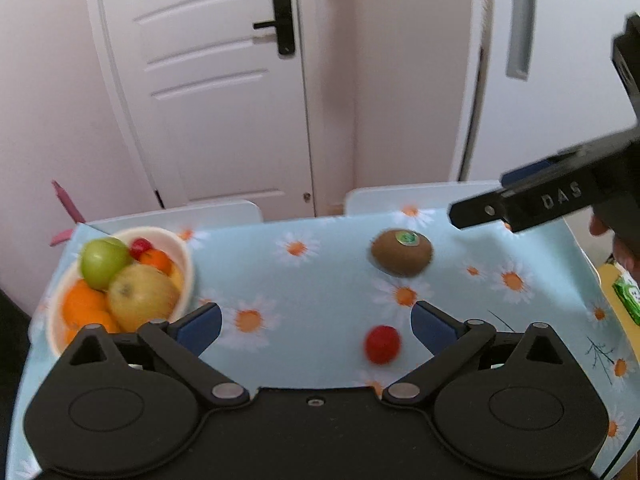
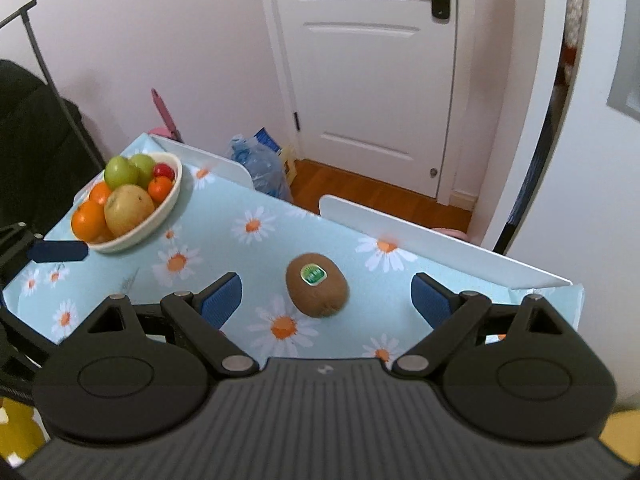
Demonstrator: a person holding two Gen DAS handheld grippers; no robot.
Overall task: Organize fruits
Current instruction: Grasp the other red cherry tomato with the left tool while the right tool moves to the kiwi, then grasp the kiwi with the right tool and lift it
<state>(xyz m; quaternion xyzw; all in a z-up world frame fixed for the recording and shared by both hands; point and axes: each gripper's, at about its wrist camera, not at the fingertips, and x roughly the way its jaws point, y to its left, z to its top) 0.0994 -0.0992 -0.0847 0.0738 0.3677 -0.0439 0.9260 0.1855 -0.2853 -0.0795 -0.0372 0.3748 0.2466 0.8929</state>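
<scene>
A brown kiwi [image 1: 402, 252] with a green sticker lies on the daisy tablecloth; it also shows in the right wrist view [image 2: 317, 285], between my open right fingers. A small red fruit [image 1: 382, 344] lies just inside my left gripper's right finger. My left gripper [image 1: 316, 320] is open and empty above the cloth. My right gripper [image 2: 326, 300] is open and empty, low over the kiwi. A cream bowl [image 1: 186, 264] at the left holds green apples, oranges, a yellow pear-like fruit and a small red fruit; it also shows in the right wrist view [image 2: 160, 216].
The table [image 2: 224, 248] has a light blue daisy cloth, with two white chair backs [image 2: 440, 240] along its far edge. A blue plastic bag [image 2: 260, 168] sits on the floor by the white door [image 2: 372, 80]. A yellow and green package [image 1: 626, 296] lies at the right edge.
</scene>
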